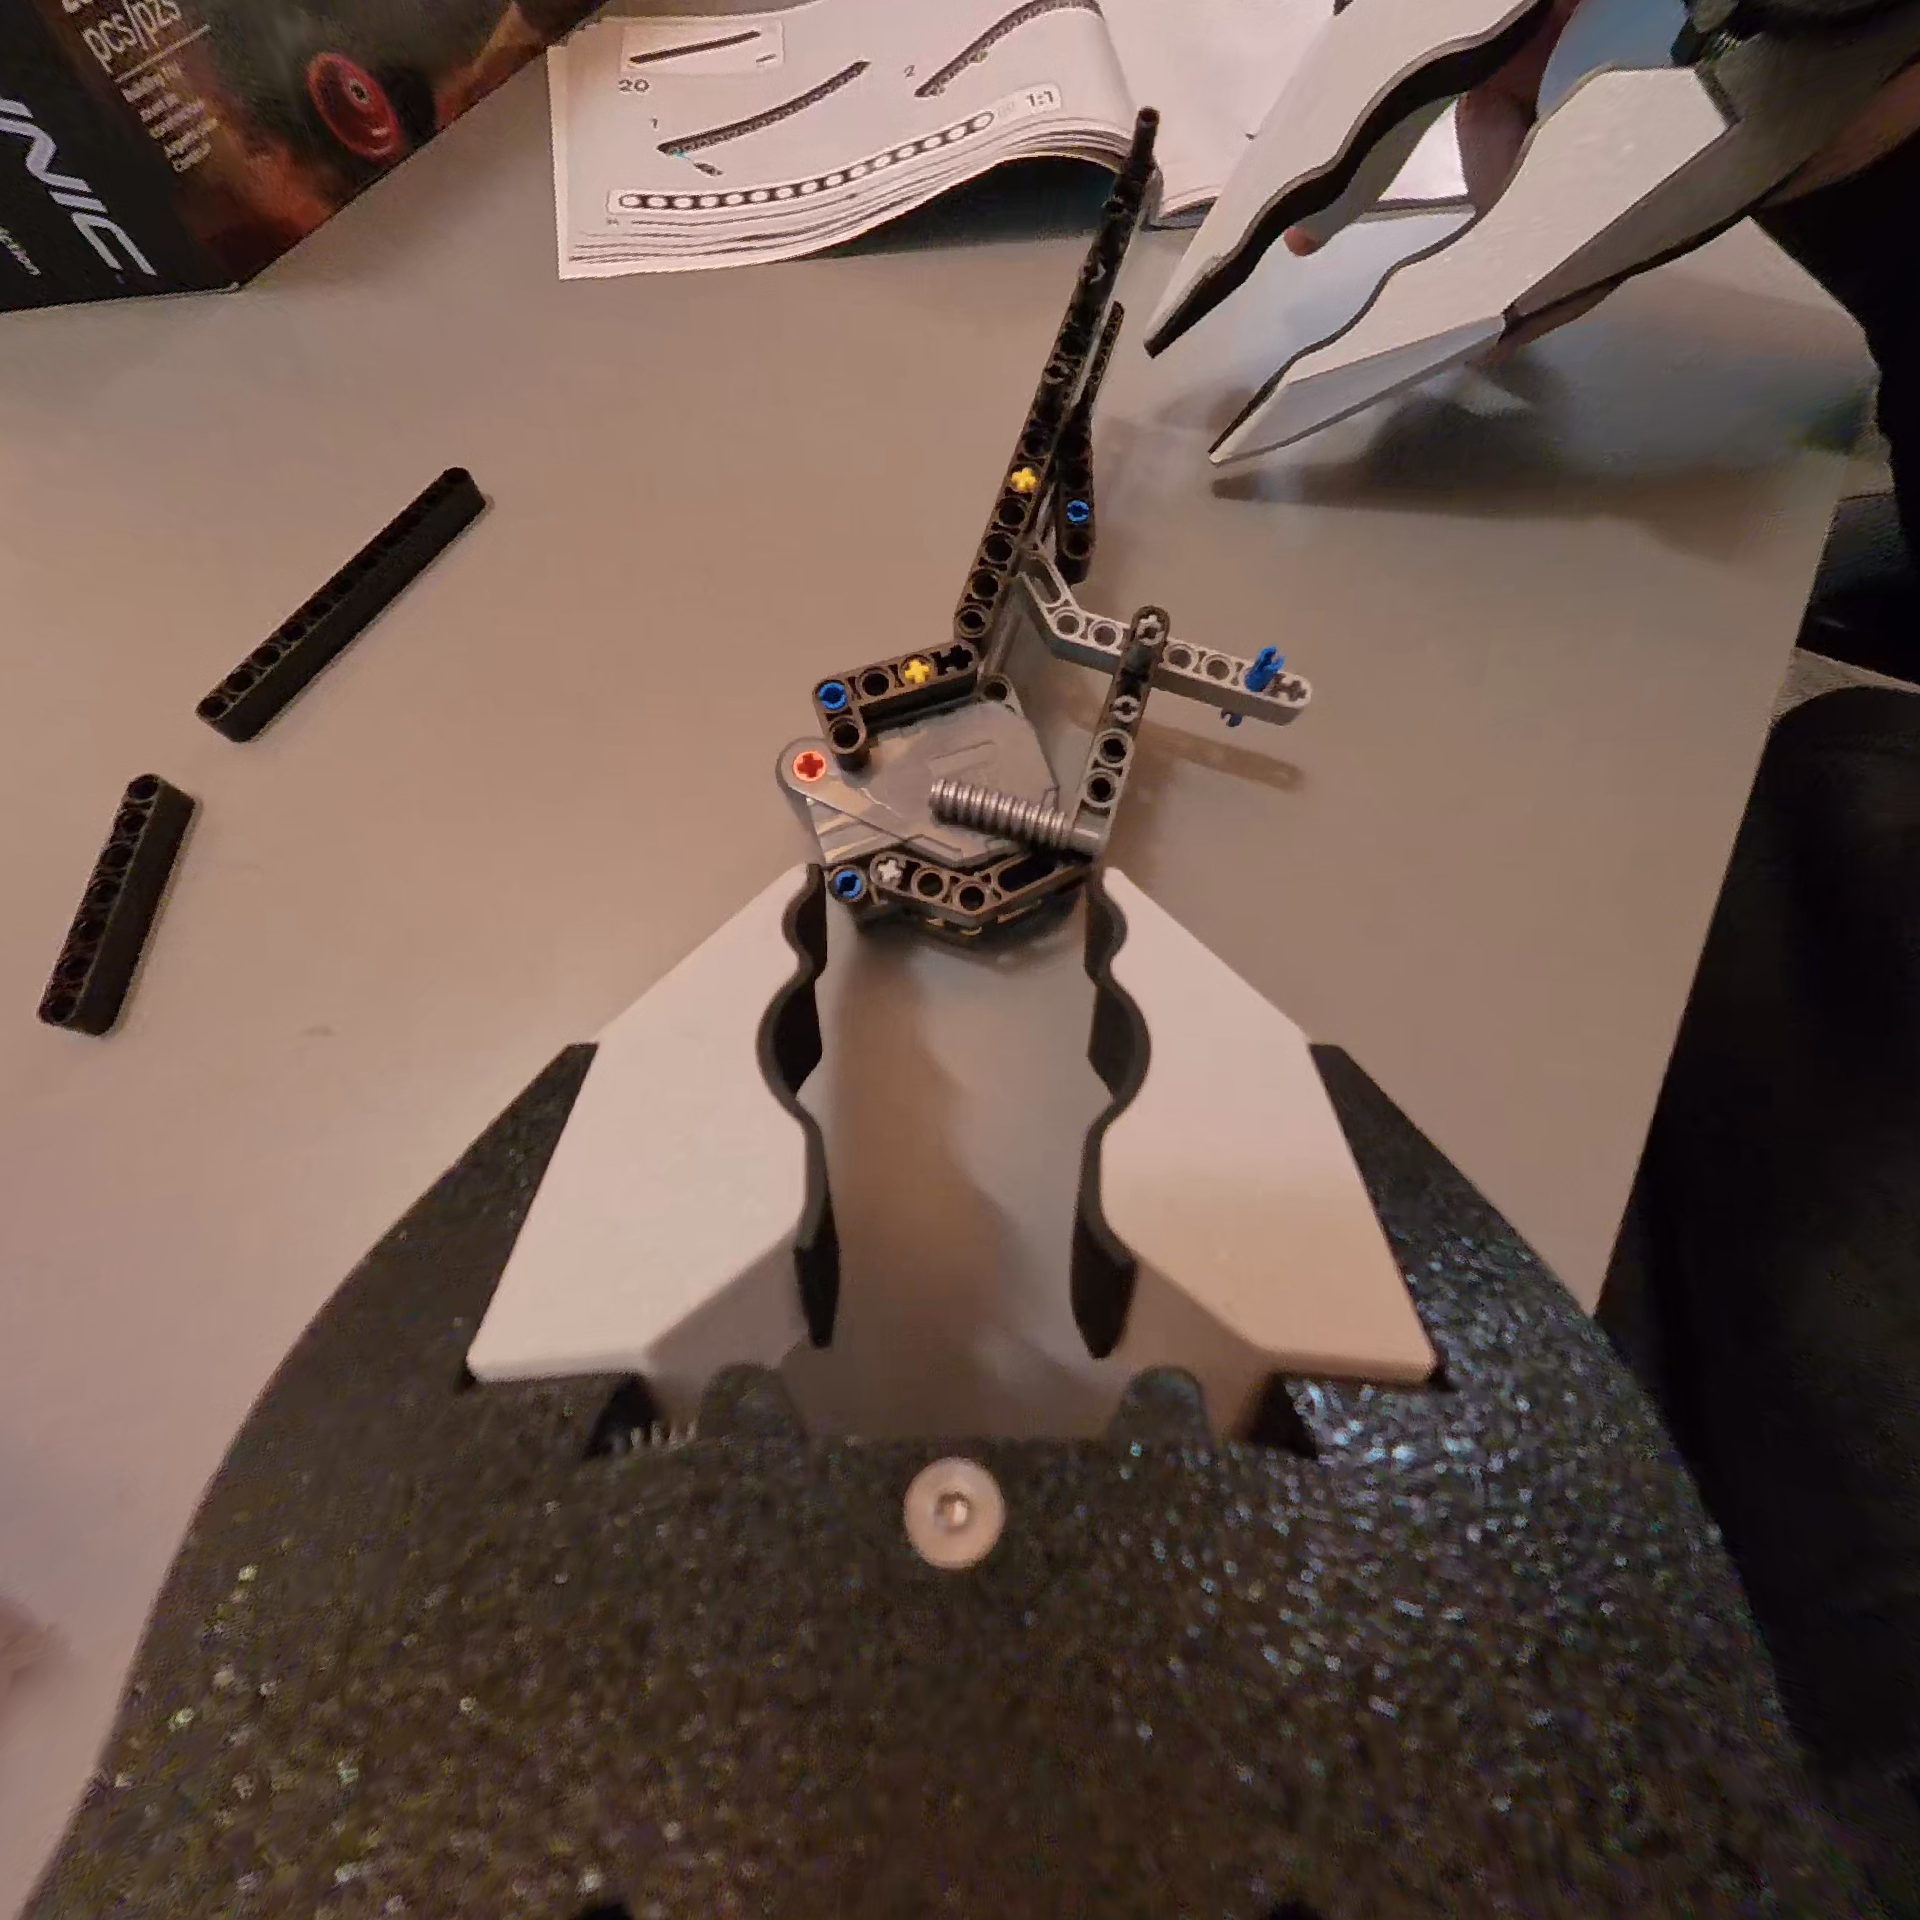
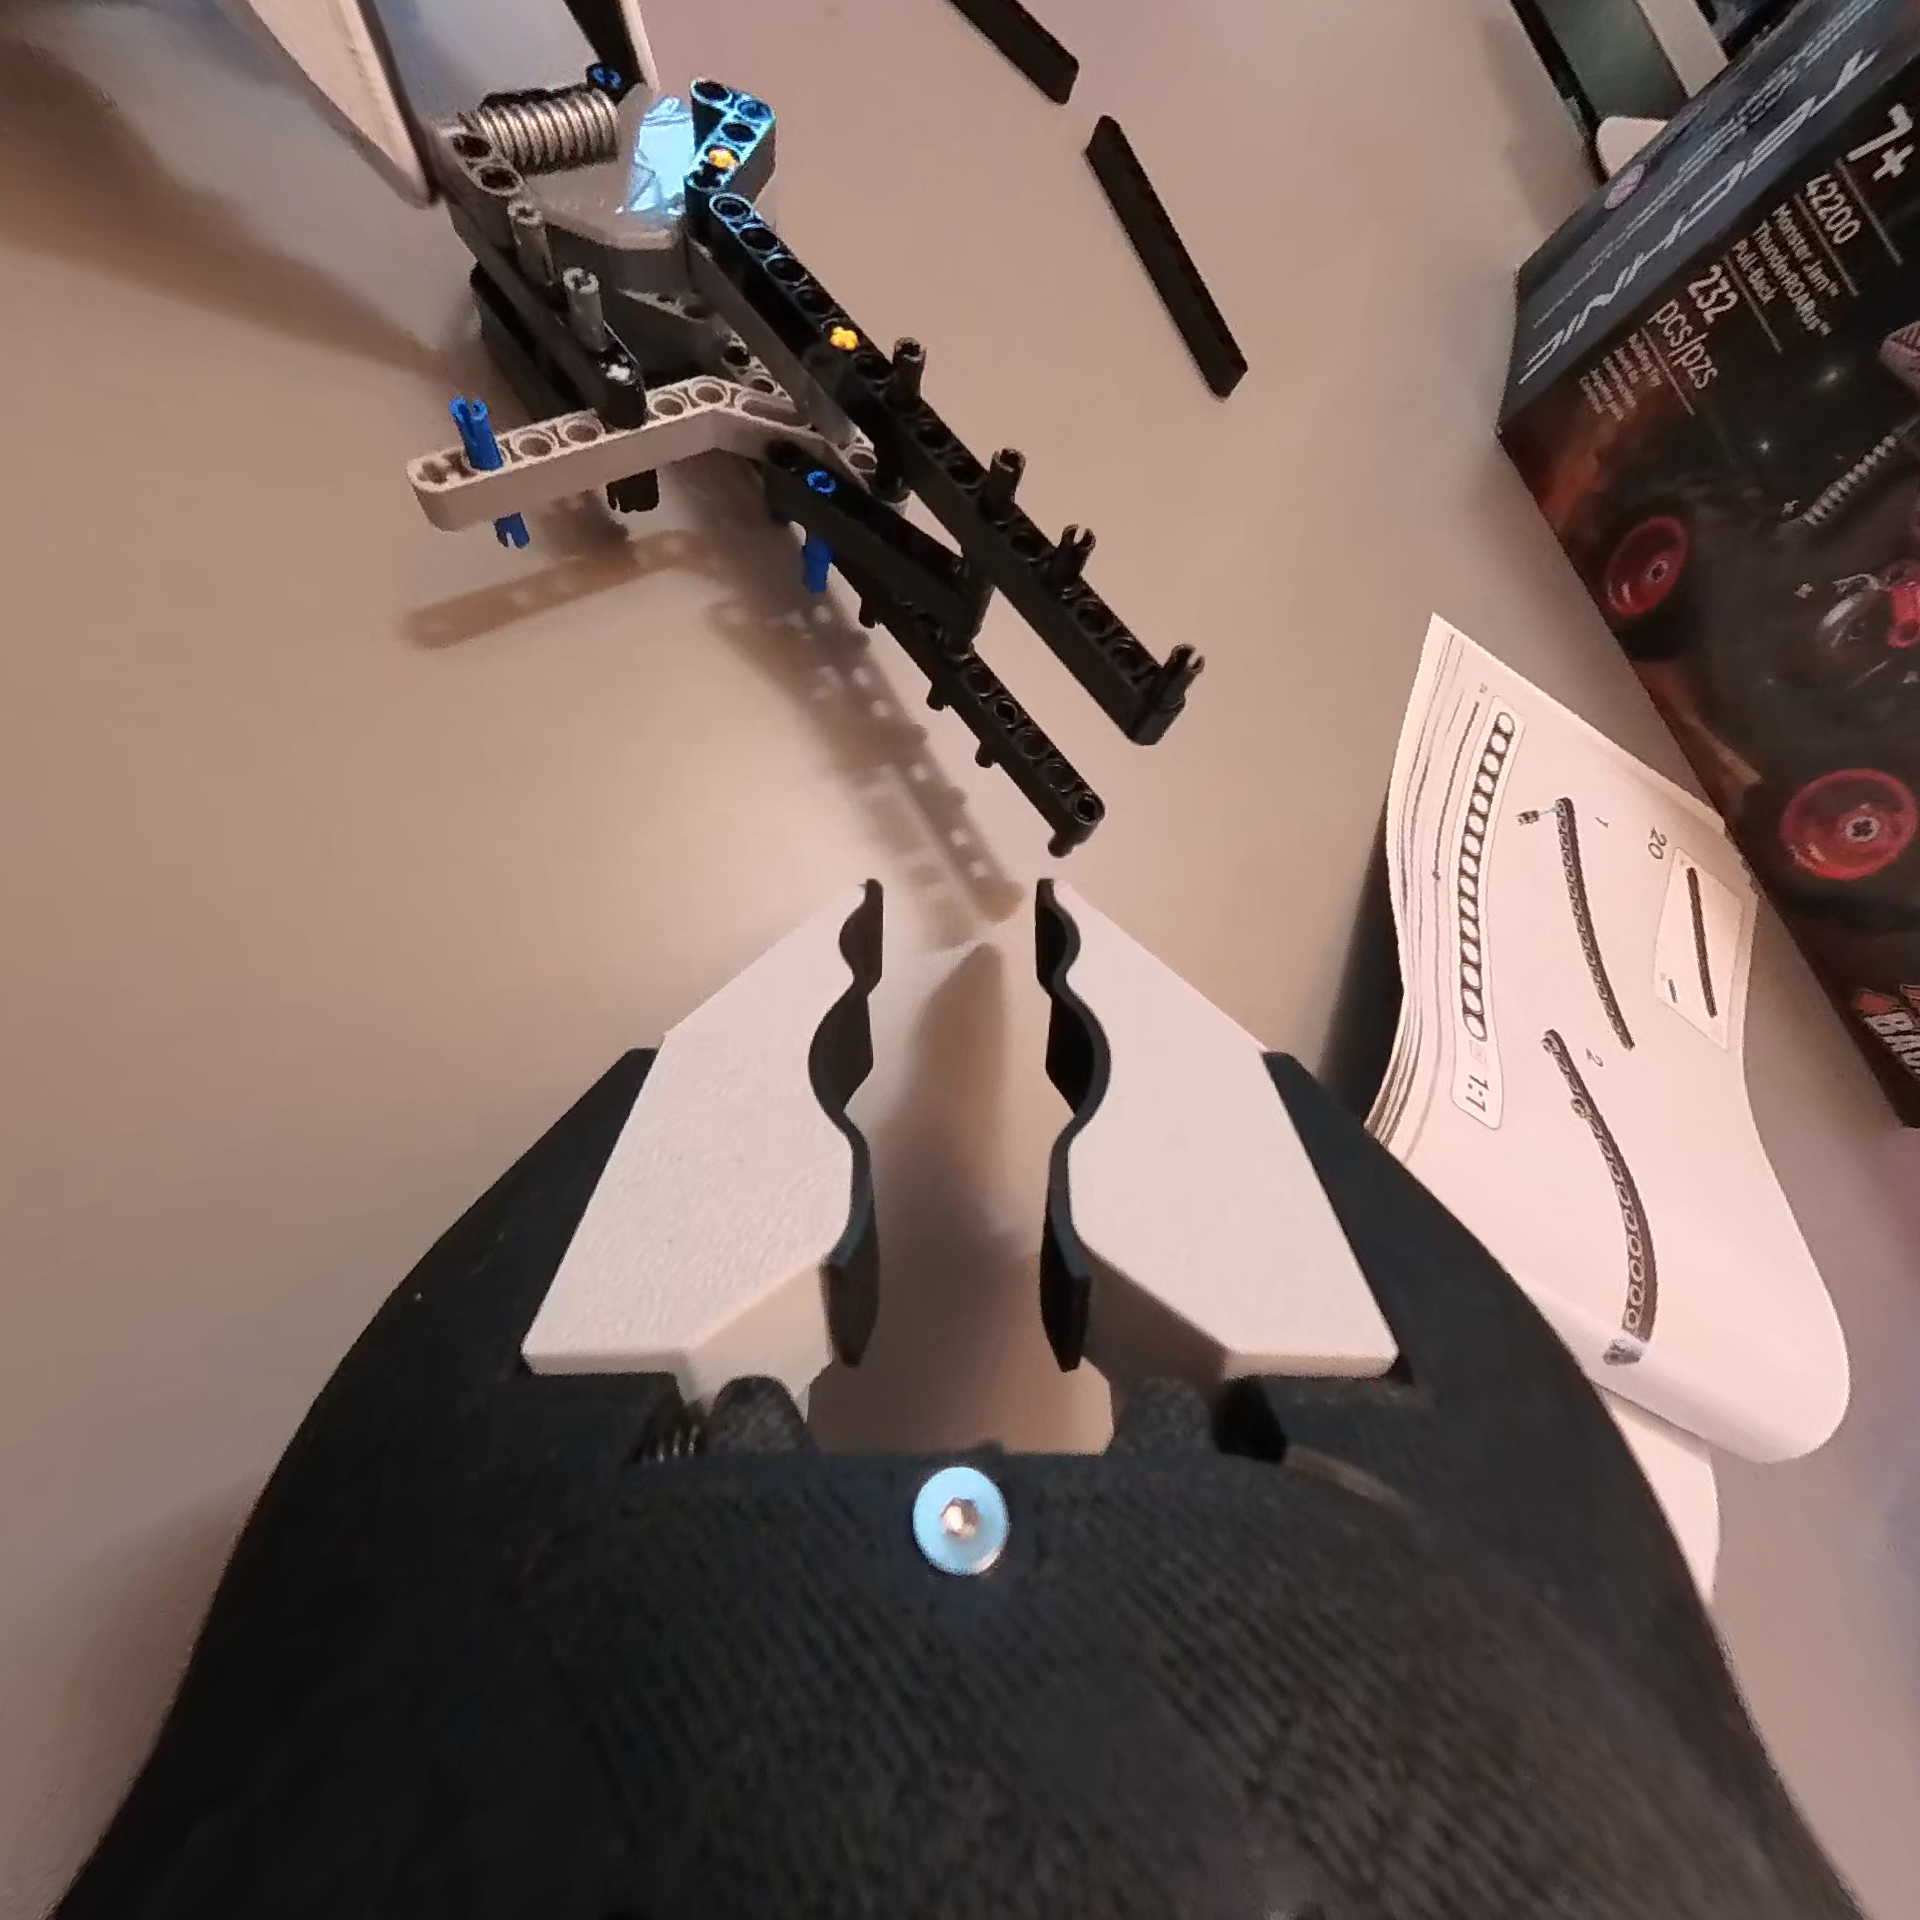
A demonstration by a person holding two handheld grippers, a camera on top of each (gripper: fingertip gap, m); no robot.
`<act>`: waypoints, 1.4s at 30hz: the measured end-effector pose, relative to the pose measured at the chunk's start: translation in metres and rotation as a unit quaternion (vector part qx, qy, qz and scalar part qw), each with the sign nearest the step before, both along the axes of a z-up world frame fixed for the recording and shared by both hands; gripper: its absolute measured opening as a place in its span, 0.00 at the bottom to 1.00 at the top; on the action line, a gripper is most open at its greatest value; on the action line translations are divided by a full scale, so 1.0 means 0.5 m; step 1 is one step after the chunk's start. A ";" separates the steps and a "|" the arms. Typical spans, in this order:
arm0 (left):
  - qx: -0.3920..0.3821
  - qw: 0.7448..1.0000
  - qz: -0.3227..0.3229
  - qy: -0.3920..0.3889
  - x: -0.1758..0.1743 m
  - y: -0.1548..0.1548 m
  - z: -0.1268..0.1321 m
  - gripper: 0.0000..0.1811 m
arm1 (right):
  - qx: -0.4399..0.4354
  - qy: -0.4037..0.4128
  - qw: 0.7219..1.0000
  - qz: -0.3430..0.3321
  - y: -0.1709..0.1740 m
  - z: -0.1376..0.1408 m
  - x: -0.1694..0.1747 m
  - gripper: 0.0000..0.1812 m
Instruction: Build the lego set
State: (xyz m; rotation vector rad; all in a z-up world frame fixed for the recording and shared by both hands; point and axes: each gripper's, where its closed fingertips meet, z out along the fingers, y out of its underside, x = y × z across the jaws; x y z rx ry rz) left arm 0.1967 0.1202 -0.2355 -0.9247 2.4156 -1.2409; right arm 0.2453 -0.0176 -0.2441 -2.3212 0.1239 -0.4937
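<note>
My left gripper [image 1: 956, 904] is clamped on the near end of the lego assembly [image 1: 977, 748], which sits at the centre of the left wrist frame, lifted off the grey table [image 1: 520, 582], its long black beams reaching toward the top of the frame. My right gripper [image 2: 956, 899] hangs released with nothing between its fingers; in its own view the beam tips end just above my fingertips, slightly right, not touching. Two loose black beams [image 1: 343, 603] lie at left, the instruction booklet [image 1: 831, 135] and box [image 1: 156, 135] along the top.
</note>
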 end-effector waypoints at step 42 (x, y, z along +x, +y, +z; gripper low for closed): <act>-0.002 1.000 -0.028 -0.003 0.059 -0.012 -0.005 0.24 | 0.086 -0.022 0.996 -0.005 0.050 0.044 0.007 0.31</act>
